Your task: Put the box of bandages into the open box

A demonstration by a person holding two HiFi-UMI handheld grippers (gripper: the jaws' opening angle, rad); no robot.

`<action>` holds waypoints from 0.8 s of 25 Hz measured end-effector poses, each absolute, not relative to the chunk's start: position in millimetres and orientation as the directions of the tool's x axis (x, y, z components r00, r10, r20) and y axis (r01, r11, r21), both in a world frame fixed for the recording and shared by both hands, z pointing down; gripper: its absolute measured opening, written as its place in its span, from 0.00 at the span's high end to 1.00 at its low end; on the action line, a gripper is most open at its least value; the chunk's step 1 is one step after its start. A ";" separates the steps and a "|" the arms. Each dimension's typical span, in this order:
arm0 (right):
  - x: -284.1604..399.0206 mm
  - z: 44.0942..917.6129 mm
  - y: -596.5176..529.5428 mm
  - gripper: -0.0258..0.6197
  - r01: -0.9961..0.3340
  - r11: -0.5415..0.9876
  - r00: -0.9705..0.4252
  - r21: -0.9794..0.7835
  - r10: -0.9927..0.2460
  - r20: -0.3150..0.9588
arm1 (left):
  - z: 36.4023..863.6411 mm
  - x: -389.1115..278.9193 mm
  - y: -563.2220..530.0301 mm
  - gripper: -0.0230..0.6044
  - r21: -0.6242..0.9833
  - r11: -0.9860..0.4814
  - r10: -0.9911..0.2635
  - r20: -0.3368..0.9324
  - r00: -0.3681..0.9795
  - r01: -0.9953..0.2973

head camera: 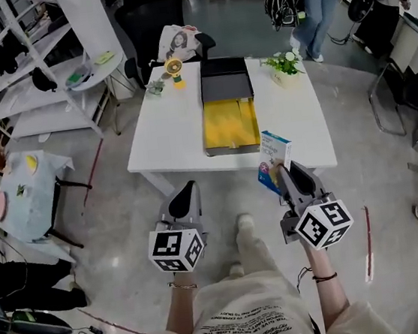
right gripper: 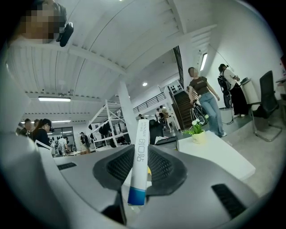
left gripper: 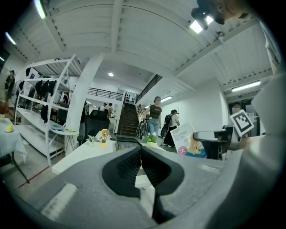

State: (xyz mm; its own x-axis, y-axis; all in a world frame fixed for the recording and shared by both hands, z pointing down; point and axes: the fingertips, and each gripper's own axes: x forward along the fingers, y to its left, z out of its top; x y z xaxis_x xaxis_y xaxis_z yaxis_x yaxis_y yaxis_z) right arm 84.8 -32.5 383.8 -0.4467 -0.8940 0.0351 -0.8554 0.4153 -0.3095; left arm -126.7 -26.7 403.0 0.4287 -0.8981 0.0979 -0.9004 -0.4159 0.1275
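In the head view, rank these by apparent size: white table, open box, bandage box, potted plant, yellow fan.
Largest to smallest:
table
open box
bandage box and potted plant look alike; the bandage box is nearer the camera, so unranked
yellow fan

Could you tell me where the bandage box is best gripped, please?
Grip the bandage box across its two broad faces at its near end, as the right tongs do now. It is flat and thin, so the pads meet wide faces. Come in edge-on from the person's side.
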 end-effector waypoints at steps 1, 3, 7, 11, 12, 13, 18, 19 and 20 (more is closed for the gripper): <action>85.9 383.5 -41.0 0.82 -0.853 0.417 -0.449 -0.315 -0.893 0.033 | 402.4 -125.9 -34.2 0.93 0.127 -0.414 -0.899 0.099 0.427 -0.901; 86.5 384.0 -59.8 0.82 -0.845 0.422 -0.456 -0.328 -0.889 0.031 | 402.6 -125.4 -49.7 0.93 0.127 -0.407 -0.901 0.104 0.420 -0.905; 81.8 389.6 -100.2 0.82 -0.829 0.437 -0.478 -0.350 -0.878 0.035 | 409.5 -127.2 -85.1 0.93 0.132 -0.394 -0.905 0.117 0.408 -0.910; 77.2 394.6 -139.0 0.82 -0.811 0.453 -0.505 -0.369 -0.862 0.052 | 416.0 -127.5 -123.7 0.93 0.153 -0.376 -0.909 0.131 0.396 -0.914; 76.1 394.7 -148.3 0.82 -0.807 0.459 -0.513 -0.371 -0.857 0.056 | 416.9 -126.7 -132.4 0.93 0.158 -0.372 -0.909 0.135 0.393 -0.915; 75.1 394.8 -157.5 0.82 -0.804 0.464 -0.520 -0.373 -0.852 0.061 | 418.0 -125.6 -140.5 0.93 0.163 -0.369 -0.909 0.140 0.392 -0.915; 72.3 401.4 -201.4 0.82 -0.782 0.475 -0.552 -0.404 -0.829 0.092 | 427.2 -116.5 -177.3 0.93 0.176 -0.360 -0.903 0.182 0.390 -0.916; 71.8 404.6 -209.6 0.82 -0.776 0.475 -0.558 -0.415 -0.824 0.100 | 429.9 -114.9 -184.6 0.93 0.176 -0.359 -0.901 0.191 0.390 -0.917; 71.2 408.1 -217.2 0.82 -0.770 0.475 -0.565 -0.426 -0.818 0.108 | 432.8 -113.5 -191.6 0.93 0.177 -0.358 -0.899 0.199 0.389 -0.917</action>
State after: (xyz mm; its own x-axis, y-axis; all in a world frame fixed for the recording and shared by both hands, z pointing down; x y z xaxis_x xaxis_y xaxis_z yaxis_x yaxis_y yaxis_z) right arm 71.2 -217.2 408.1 -0.5648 -0.8182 0.1075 -0.7698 0.4754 -0.4260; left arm -113.5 -191.6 432.8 0.3892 -0.8994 0.1990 -0.9169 -0.3577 0.1767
